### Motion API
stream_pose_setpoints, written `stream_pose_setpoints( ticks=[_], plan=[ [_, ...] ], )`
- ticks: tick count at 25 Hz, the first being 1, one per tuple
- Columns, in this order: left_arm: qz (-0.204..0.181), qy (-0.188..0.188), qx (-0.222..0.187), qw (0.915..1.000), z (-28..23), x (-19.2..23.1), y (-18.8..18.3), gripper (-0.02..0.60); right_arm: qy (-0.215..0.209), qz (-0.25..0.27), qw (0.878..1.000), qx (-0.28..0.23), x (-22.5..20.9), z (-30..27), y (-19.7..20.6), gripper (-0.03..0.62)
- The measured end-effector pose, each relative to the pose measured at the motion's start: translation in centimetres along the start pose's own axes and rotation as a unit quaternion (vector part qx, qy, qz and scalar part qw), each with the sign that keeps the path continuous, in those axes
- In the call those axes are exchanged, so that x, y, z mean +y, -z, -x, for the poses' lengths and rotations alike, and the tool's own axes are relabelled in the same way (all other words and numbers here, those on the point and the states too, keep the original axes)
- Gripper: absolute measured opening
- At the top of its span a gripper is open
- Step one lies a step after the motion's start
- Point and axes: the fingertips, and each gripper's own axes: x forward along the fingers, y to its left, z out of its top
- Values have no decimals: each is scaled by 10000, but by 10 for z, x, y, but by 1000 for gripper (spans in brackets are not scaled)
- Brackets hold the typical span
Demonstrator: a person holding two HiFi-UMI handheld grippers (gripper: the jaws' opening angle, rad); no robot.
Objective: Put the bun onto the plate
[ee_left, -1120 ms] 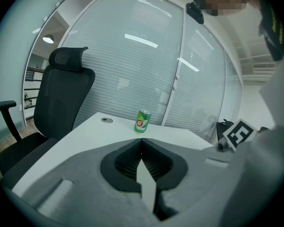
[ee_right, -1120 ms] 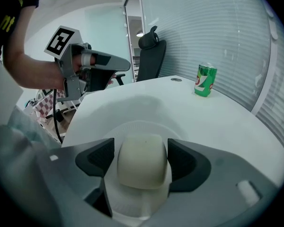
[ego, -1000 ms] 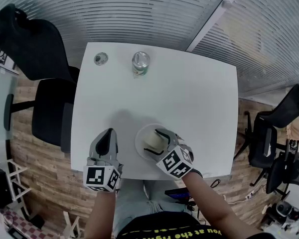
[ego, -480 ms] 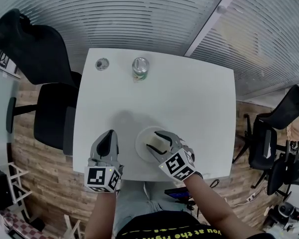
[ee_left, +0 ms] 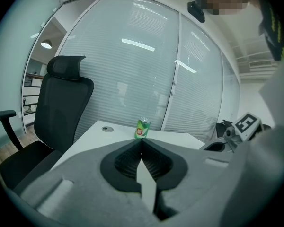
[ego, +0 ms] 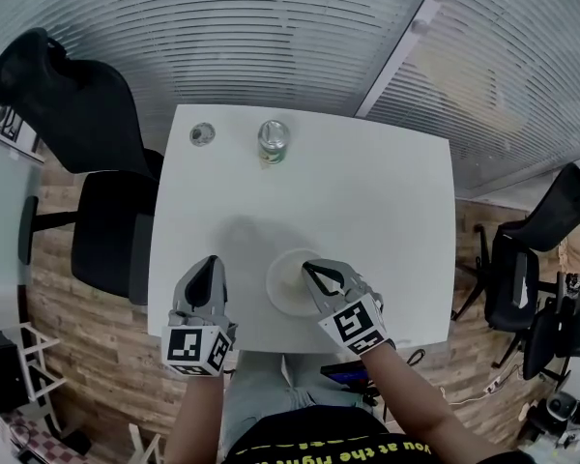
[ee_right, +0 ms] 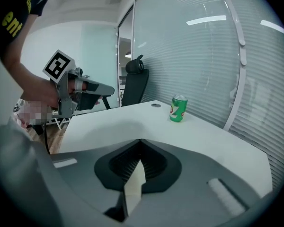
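Observation:
A white plate (ego: 282, 296) sits near the front edge of the white table (ego: 367, 201). The pale bun (ego: 289, 274) lies on it, partly hidden under my right gripper (ego: 309, 267). That gripper hangs over the plate's right side. Its jaws have just been closing and now meet with nothing between them, as the right gripper view shows (ee_right: 140, 140). My left gripper (ego: 211, 261) rests over the table left of the plate. Its jaws are shut and empty too (ee_left: 141, 140).
A green drink can (ego: 273, 141) stands at the far side of the table, also seen ahead in both gripper views (ee_left: 142, 128) (ee_right: 178, 109). A round cable grommet (ego: 202, 134) lies left of it. Black office chairs stand at the left (ego: 87, 124) and right (ego: 522, 278).
My right gripper's jaws stood open around the bun on the plate; they have come off it, closed empty and risen slightly. The left gripper has stayed put.

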Motion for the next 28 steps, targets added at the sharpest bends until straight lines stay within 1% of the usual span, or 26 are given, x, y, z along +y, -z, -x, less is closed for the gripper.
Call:
stream_pose_setpoints(
  ticks=[5, 9, 13, 20, 28],
  plan=[
    [-51, -60, -49, 10000, 5, 6, -8, 0, 97, -214, 9995, -214, -7, 10, -7, 8],
    [-77, -74, -51, 9999, 11, 8, -12, 0, 213, -620, 9962, -567, -17, 21, -18, 8],
    [-102, -80, -82, 9999, 14, 8, -14, 0, 341, -890, 9920, -832, -27, 34, -26, 8],
    [-169, -45, -196, 9997, 20, 4, -24, 0, 603, -1054, 9854, -1190, -44, 61, -41, 8],
    [-260, 43, -368, 9990, 29, -9, -39, 0, 1073, -1187, 9744, -1577, -70, 105, -54, 7]
  ],
)
